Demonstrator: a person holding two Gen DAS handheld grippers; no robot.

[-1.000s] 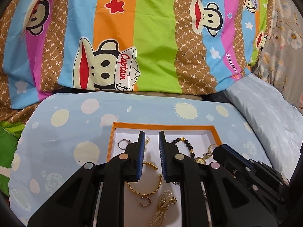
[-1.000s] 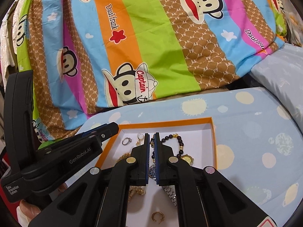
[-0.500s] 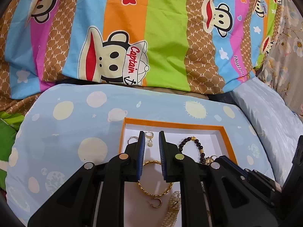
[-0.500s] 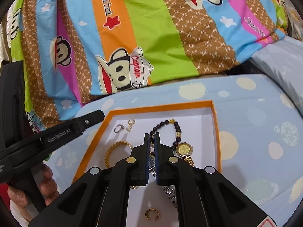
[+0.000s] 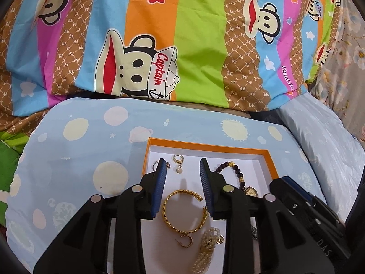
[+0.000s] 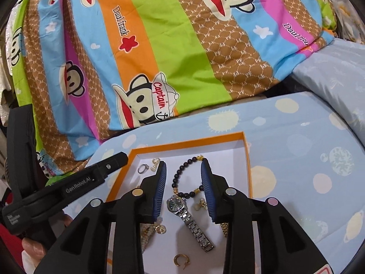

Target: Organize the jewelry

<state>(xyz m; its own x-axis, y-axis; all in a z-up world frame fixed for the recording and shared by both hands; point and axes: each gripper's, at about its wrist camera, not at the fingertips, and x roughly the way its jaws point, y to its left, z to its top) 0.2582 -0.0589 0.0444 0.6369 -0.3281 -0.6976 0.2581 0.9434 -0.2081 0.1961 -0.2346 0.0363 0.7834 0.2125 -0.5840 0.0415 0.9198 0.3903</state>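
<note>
Where the left gripper (image 5: pixel 182 187) spreads wide over the tray (image 5: pixel 206 145), its finger hides part of a ring (image 5: pixel 156 164) in the tray's far left corner. The right gripper (image 6: pixel 183 188), equally wide, straddles the bead bracelet (image 6: pixel 180 178) and watch (image 6: pixel 180 207), covering a gold watch at the right edge. Both hold nothing; the tray sits on a blue pillow (image 5: pixel 75 150) before a striped monkey quilt (image 5: pixel 196 45).
</note>
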